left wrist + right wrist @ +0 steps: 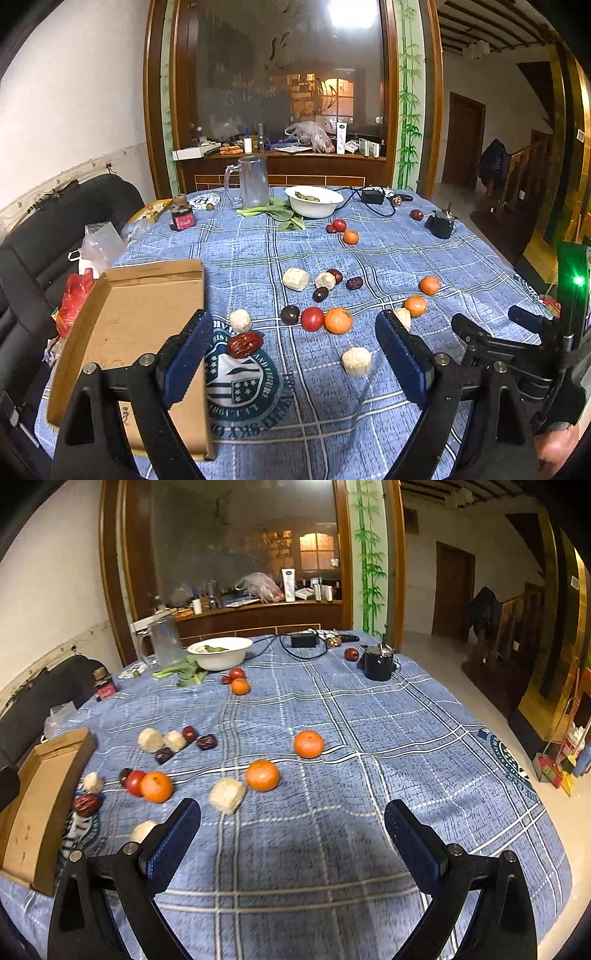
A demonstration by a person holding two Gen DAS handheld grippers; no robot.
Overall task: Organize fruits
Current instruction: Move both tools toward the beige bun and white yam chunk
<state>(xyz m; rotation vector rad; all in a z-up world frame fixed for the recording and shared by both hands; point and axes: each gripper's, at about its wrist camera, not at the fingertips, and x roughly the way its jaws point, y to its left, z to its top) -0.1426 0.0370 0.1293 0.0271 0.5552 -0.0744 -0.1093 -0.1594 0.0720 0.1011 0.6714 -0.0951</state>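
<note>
- Left wrist view: left gripper (291,356) jaws wide, nothing held. Cardboard box (129,317) bare inside; oranges, e.g. orange (338,320), and red date (244,344) loose on tablecloth (406,251).
- Right wrist view: right gripper (291,836) jaws wide, nothing held. Fruit scattered ahead; sorting apparently not begun.

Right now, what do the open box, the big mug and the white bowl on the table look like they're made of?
The box looks like plain brown cardboard: matte, with folded flaps and raw edges. The mug seems to be clear glass or plastic, cloudy but see-through, with a moulded handle; which one I can't tell. The bowl is smooth, glossy white, probably ceramic or enamel, possibly plastic.
</note>
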